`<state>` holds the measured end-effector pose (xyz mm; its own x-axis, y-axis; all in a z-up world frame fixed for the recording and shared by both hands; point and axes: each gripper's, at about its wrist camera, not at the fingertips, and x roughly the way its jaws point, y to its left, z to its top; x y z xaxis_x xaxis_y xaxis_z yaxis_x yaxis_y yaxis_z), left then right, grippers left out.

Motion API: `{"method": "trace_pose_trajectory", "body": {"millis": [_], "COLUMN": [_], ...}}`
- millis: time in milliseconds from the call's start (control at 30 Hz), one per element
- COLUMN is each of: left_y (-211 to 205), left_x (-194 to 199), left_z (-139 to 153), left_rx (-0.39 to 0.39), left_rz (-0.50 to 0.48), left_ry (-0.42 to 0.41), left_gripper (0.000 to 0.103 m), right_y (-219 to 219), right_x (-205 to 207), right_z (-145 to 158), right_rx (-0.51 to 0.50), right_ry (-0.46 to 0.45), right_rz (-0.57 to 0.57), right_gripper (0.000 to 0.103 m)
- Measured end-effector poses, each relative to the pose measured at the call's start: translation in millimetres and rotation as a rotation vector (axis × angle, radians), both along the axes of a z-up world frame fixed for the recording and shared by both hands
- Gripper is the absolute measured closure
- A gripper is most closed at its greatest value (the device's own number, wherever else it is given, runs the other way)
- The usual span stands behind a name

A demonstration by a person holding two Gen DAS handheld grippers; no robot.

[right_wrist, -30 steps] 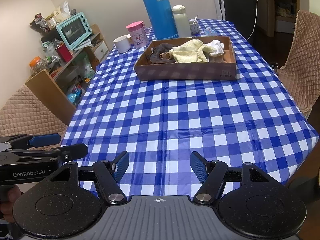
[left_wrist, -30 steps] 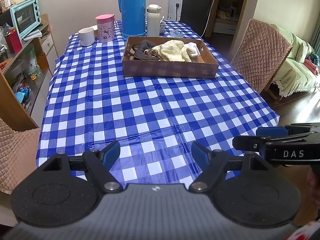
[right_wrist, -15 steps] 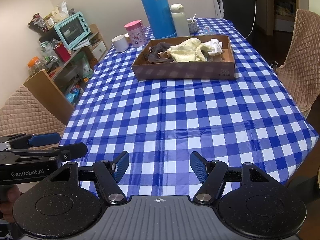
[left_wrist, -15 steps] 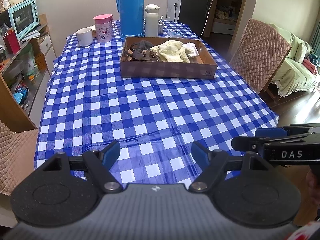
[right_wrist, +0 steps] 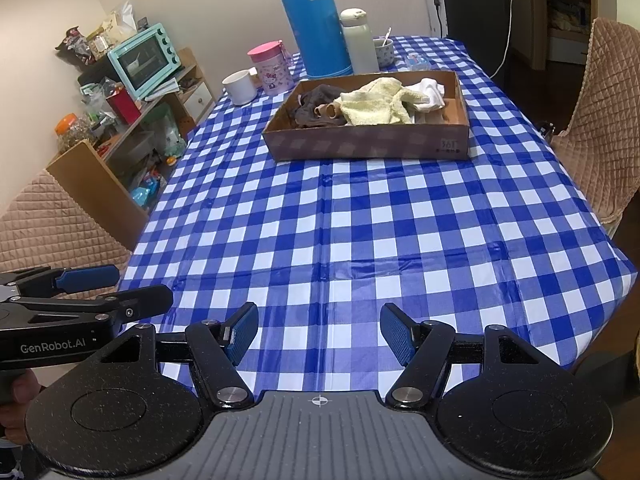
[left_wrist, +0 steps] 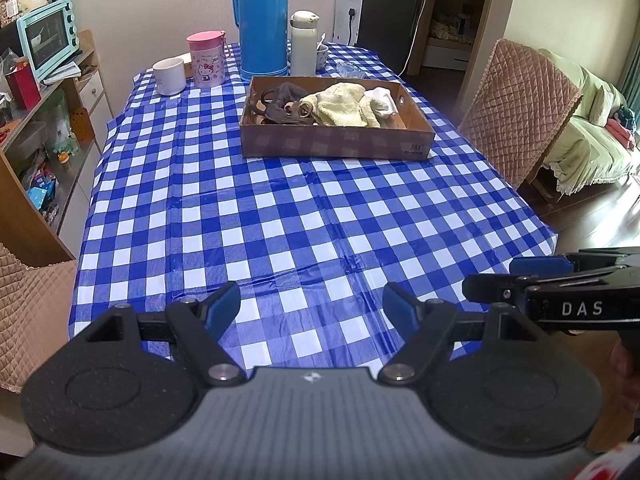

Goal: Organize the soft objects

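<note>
Little has shifted over the past second: both wrist views have drawn back slightly from the cardboard box [left_wrist: 336,148], which now sits a touch smaller toward the far end of the table [left_wrist: 280,216], and both grippers remain spread and empty. The left gripper [left_wrist: 311,305] hovers over the near edge of the checked cloth with its blue pads apart and nothing between them; the right gripper [right_wrist: 319,333] hangs released in the same way, just beside it toward the near right corner.

All the soft objects in sight lie inside the box: a dark brown garment [left_wrist: 282,102] at its left end, a pale yellow towel [left_wrist: 344,106] heaped in the middle, a white cloth [left_wrist: 382,100] toward its right end, each touching the next. The open cloth between the grippers and the box carries no fabric.

That layout fits two stages equally: items gathered into the box with the work finished, or a jumbled box waiting to be emptied and sorted. Nothing in view settles which, so no particular next move can be called for.

Hard to read: the pale loops on the brown garment could be trim or a separate small item. The box floor beneath the pile is hidden, as is its right end behind the near wall. The person appears only as a hand at the frame edge.
</note>
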<state>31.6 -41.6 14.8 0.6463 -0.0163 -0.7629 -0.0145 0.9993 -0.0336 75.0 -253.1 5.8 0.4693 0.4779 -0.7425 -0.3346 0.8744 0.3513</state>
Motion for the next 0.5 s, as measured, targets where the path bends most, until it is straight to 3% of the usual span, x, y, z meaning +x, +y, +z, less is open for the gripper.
{"method": "trace_pose_trajectory", "body": {"millis": [500], "left_y": [0.7], "left_x": [-0.4], "left_z": [-0.2], "left_rx": [-0.001], "left_rz": [-0.001], "left_ry": [-0.001], "left_gripper": [0.027], "right_y": [0.3], "right_x": [0.3], "right_z": [-0.5], "right_rx": [-0.001], "right_ry": [0.001], "right_rz": [0.001], "right_gripper": [0.036]}}
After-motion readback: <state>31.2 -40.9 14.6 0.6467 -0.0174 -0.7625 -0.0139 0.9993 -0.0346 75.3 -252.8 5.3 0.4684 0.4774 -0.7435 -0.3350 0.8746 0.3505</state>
